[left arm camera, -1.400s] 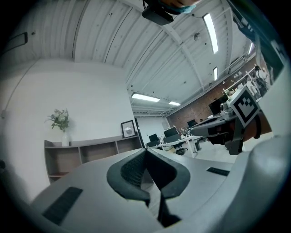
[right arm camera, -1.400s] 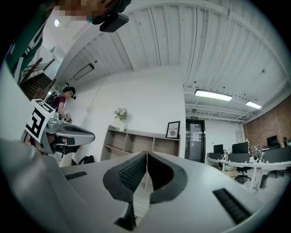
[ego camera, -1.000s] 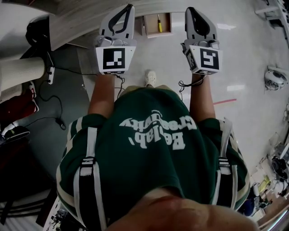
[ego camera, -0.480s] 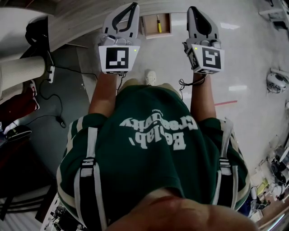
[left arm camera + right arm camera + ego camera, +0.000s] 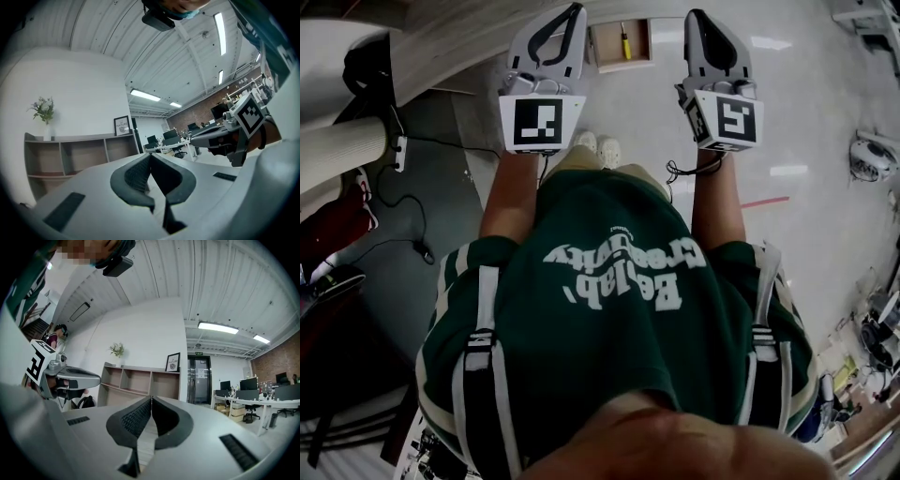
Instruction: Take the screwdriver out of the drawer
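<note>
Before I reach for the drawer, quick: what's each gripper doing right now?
Left gripper: closed, holding nothing.
Right gripper: closed, holding nothing.

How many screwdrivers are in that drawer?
1. The yellow-handled screwdriver lies in the open drawer. Part of the drawer is hidden, so more might be there.

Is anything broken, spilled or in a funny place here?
Nothing looks broken or spilled. The drawer stands open with the yellow-handled screwdriver lying neatly inside. The only untidy bit is a black cable snaking across the floor at the left of the head view.
</note>
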A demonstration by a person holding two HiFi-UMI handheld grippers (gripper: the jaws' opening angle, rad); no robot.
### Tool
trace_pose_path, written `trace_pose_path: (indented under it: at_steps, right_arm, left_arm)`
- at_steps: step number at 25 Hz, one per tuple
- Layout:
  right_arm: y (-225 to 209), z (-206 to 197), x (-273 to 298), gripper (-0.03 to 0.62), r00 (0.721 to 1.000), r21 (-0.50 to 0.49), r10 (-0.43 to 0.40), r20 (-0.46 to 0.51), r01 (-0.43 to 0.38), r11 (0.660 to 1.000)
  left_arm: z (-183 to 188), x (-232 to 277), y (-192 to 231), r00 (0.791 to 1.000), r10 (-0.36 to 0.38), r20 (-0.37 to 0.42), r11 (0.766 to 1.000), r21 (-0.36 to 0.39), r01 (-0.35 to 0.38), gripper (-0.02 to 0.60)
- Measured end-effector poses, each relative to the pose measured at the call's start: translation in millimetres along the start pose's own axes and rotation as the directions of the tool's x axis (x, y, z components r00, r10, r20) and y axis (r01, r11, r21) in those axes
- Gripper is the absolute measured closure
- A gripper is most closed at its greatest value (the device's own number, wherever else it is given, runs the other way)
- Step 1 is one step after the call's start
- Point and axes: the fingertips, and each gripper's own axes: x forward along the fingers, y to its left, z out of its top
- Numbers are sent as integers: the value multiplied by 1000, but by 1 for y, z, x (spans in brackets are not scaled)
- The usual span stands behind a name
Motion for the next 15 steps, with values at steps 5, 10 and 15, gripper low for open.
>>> trace_pose_path:
  at_steps: [5,10,15]
  right_arm:
    - [8,1,5,560,999,24,-27,-45,29,999]
    - [16,8,13,560,997,-11,-67,-43,67,998]
    - [31,-1,22,560,991,-43,-119,-63,116,992]
  left_arm:
    - [1,1,11,999,-31,11,1000,6,30,565]
    - [-4,3,25,997,-76,25,997,-27,76,565]
    - [-25,0,40,992,-117,40,992,-37,119,565]
